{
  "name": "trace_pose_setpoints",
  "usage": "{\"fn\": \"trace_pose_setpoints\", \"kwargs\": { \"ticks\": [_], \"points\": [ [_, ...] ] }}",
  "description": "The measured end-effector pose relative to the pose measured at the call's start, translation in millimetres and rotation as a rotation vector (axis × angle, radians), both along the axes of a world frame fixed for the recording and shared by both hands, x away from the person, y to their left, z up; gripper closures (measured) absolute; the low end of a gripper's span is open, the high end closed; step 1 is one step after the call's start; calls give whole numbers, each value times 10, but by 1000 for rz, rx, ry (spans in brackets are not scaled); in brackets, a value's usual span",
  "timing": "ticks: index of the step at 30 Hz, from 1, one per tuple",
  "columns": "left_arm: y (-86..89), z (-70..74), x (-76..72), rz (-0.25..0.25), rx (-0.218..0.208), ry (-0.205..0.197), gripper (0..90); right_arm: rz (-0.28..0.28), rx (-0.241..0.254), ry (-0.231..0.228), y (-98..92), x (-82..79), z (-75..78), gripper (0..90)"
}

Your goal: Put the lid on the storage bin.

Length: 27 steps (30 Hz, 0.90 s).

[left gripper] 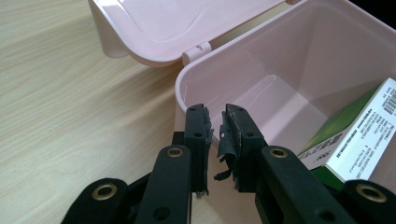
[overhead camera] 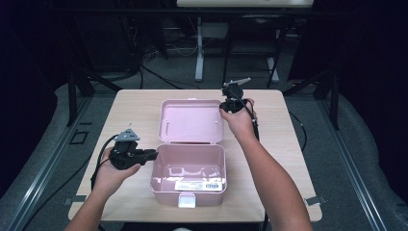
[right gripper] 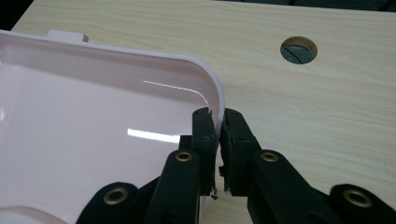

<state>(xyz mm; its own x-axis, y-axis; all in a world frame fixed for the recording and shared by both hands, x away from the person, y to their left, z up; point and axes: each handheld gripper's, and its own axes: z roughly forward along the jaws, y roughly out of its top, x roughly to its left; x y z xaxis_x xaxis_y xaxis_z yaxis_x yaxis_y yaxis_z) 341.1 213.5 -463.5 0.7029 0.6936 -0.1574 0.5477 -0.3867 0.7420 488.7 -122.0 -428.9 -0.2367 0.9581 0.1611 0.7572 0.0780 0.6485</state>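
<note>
Wooden worktop (overhead camera: 134,103) stood in a dark room. Open pink box (overhead camera: 188,179) sat near the front edge. Left claw (left gripper: 217,133) clamped its left wall; right claw (right gripper: 218,140) clamped the lid (right gripper: 93,121) rim.

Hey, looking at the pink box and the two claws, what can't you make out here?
- Carton in the box: cut off by the left gripper view's edge; print too small.
- Lid rim at the right claw: jaws cover it, so grip is unclear.
- Label, high view: too small.
</note>
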Motion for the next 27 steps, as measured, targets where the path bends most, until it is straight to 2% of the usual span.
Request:
{"fn": "trace_pose_setpoints", "kwargs": {
  "ticks": [27],
  "points": [
    [11, -1, 4, 5, -10, 12, 799, 47, -3, -92, -30, -256, 332, 852]
  ]
}}
